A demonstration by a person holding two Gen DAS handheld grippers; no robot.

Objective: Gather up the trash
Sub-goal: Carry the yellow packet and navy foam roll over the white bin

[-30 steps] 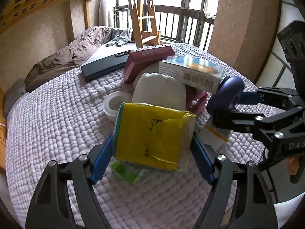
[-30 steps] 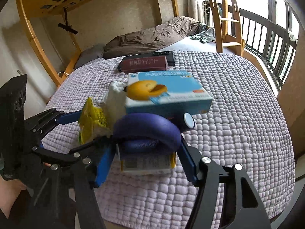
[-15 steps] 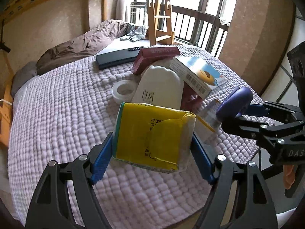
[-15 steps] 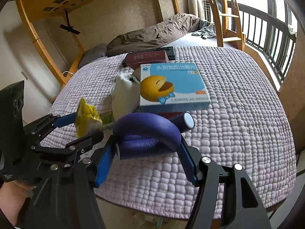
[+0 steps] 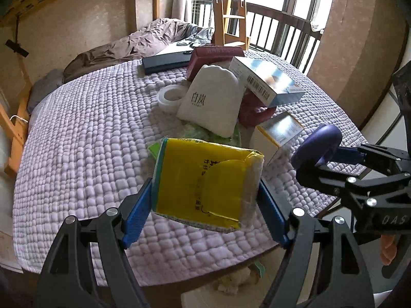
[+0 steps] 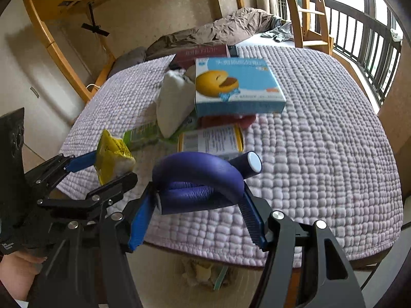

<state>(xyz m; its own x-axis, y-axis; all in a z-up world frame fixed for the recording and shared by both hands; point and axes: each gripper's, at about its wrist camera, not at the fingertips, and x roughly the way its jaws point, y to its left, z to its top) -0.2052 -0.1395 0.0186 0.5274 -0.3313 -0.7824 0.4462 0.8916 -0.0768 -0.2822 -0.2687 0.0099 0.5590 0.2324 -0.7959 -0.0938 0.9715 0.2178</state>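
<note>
Across the room a bed with a lilac bobbled quilt (image 5: pixel 84 154) fills most of the view, brown duvet (image 5: pixel 133 46) bunched at its far end, wooden ladder (image 5: pixel 228 7) and balcony railing (image 6: pixel 364 43) beyond. Mid-quilt sits a heap of clutter: dark flat box (image 5: pixel 164 61) farthest back, maroon box (image 5: pixel 213 54) leaning ahead of it, blue carton with a yellow cartoon face (image 6: pixel 239 87) propped on top of the heap, white cloth pouch (image 5: pixel 213 102) slumped beside it, white tape roll (image 5: pixel 170 97) just left of the pouch, small yellow-edged box (image 6: pixel 210 141) nearest the quilt's front edge, green wrapper (image 6: pixel 141 133) poking out beneath the pouch. Left gripper (image 5: pixel 205 205) is clamped on a yellow tissue pack (image 5: pixel 205 184), blue pads pressing both short sides, pack lifted clear over the quilt's near edge. Right gripper (image 6: pixel 199 200) is clenched around a purple foam tube (image 6: pixel 200 179) bent into a loop, one white-capped end sticking out toward the heap; it too hangs over the front edge of the bed. Both claws sit side by side, near but not touching. Below the bed edge, crumpled paper scraps (image 6: pixel 203 272) lie low down; what holds them I cannot tell. Part of a hand (image 6: pixel 18 272) shows behind the left gripper.
</note>
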